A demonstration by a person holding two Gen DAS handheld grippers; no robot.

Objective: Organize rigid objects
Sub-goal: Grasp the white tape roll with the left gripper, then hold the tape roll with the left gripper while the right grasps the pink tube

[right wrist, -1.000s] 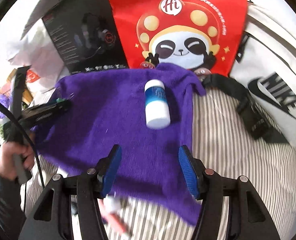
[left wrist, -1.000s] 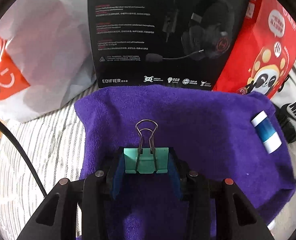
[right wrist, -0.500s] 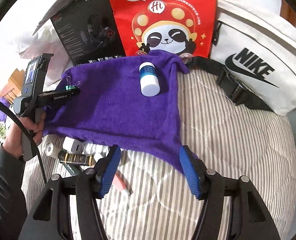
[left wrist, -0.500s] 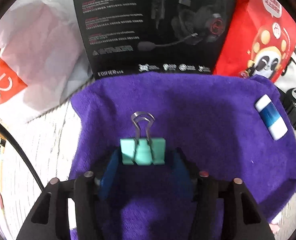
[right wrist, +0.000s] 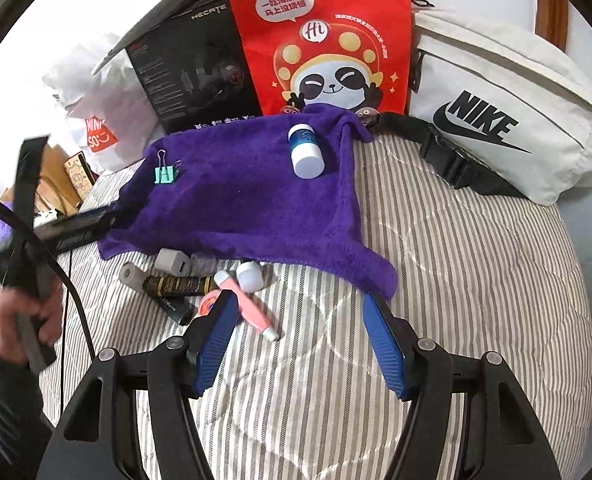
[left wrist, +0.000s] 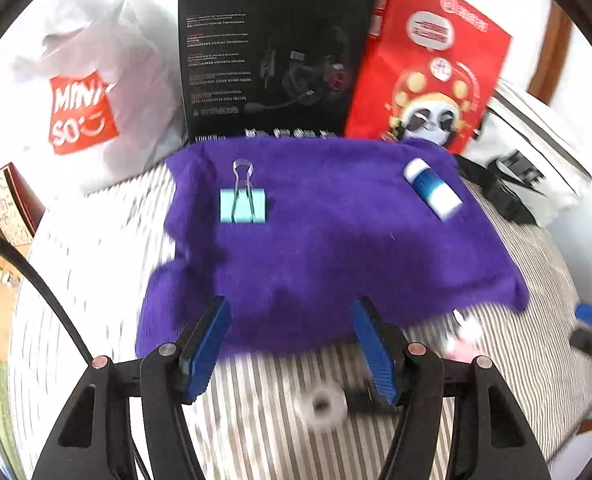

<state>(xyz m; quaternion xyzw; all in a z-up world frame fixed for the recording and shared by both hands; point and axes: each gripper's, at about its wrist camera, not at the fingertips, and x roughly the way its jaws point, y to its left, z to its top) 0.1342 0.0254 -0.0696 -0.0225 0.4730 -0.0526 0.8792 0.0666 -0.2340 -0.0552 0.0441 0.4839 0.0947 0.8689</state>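
Mint binder clip [left wrist: 243, 206] lies on purple towel [left wrist: 336, 248] near its far left corner; blue-and-white bottle [left wrist: 432, 188] near far right corner. Left claw [left wrist: 291, 344] opening, empty; right claw [right wrist: 302, 344] wide, empty, over the bed's striped cover [right wrist: 476, 300].

The left gripper [left wrist: 289, 344] no longer holds the binder clip [left wrist: 243, 210]. Its jaws are opening, empty, and it has drawn back off the purple towel [left wrist: 336, 248]. The clip now lies alone on the towel's far left part. The right gripper [right wrist: 300, 346] has also withdrawn from the towel, bringing small items [right wrist: 183, 280] at its near edge into view.
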